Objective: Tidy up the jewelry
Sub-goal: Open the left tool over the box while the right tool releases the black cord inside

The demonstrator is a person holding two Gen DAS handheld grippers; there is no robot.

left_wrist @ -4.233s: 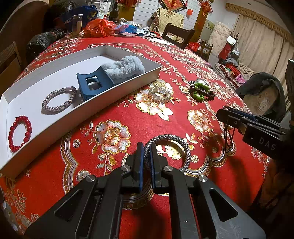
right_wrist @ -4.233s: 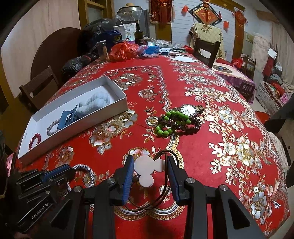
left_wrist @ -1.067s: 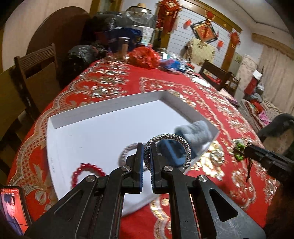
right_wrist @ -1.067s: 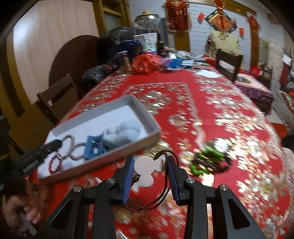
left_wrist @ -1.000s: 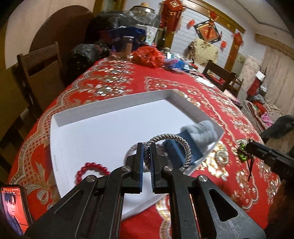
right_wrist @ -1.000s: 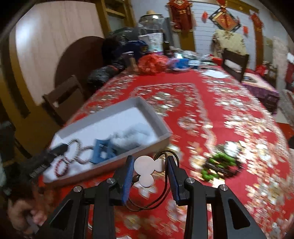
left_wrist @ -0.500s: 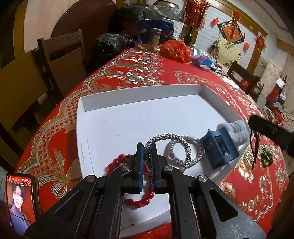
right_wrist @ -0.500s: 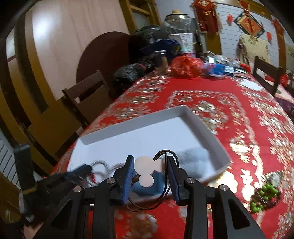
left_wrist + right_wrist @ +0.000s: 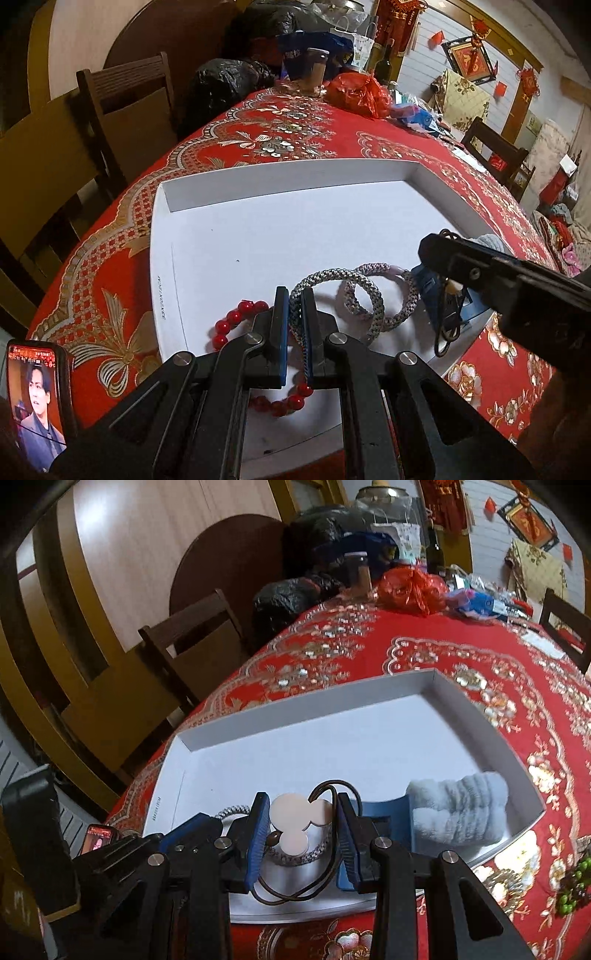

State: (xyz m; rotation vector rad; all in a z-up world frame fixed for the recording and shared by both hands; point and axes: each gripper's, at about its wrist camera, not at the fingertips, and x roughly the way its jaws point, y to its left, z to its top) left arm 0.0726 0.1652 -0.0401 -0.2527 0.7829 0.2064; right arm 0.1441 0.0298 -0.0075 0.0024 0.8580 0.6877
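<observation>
My left gripper (image 9: 293, 295) is shut on a grey braided bracelet (image 9: 334, 275), held just over the white tray (image 9: 280, 229), above a red bead bracelet (image 9: 236, 314) and beside a second braided bracelet (image 9: 400, 317) lying in it. My right gripper (image 9: 301, 823) is shut on a white three-disc pendant (image 9: 293, 818) with a dark cord (image 9: 280, 893) looped below it. It hovers over the near part of the tray (image 9: 332, 738). A blue hair claw (image 9: 384, 808) and a pale blue fluffy scrunchie (image 9: 458, 812) lie in the tray to its right.
A phone (image 9: 35, 398) with a lit screen lies on the red patterned tablecloth (image 9: 280, 125) left of the tray. Green beads (image 9: 572, 886) sit on the cloth to the right. Bags, a jar and bottles crowd the far end. Wooden chairs (image 9: 188, 642) stand along the left side.
Both grippers came in over the tray. The left sank a little with the grey bracelet, now beside the other braided one. The right swung left from the cloth to above the hair claw.
</observation>
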